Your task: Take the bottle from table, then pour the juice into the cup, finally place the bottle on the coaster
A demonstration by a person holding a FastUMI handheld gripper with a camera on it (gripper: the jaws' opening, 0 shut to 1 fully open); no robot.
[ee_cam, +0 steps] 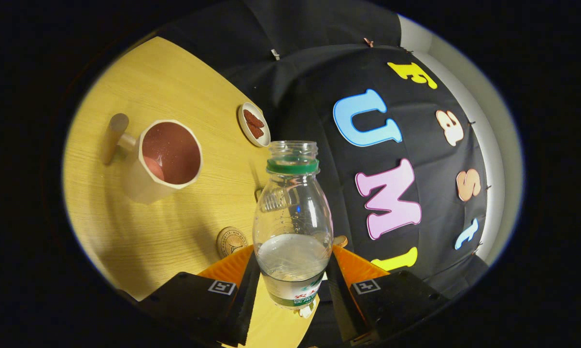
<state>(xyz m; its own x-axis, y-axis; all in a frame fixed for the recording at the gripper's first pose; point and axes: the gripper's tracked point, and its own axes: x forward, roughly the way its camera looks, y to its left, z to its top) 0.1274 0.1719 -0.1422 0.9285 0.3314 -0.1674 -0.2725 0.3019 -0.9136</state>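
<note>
The gripper (292, 278) has both fingers pressed against the lower body of the bottle (292, 227), one on each side, so it is clamped on it and carrying it clear of the table (174, 77). The bottle is uncapped, with clear liquid sitting low in it (well under half, by my reading), and the whole view is tilted, which suggests the pour is being lined up or eased into. Just beyond the fingers to the left lies the round coaster (231, 241), and further off stands the cup (167, 159), its open mouth facing this way and well apart from the bottle's neck. To do this step well, I would carry the neck over the cup's rim before tipping further, then tilt slowly, since so little liquid needs a steep angle and may surge. Beyond the cup, a small dish (254, 124) holds something reddish.
</note>
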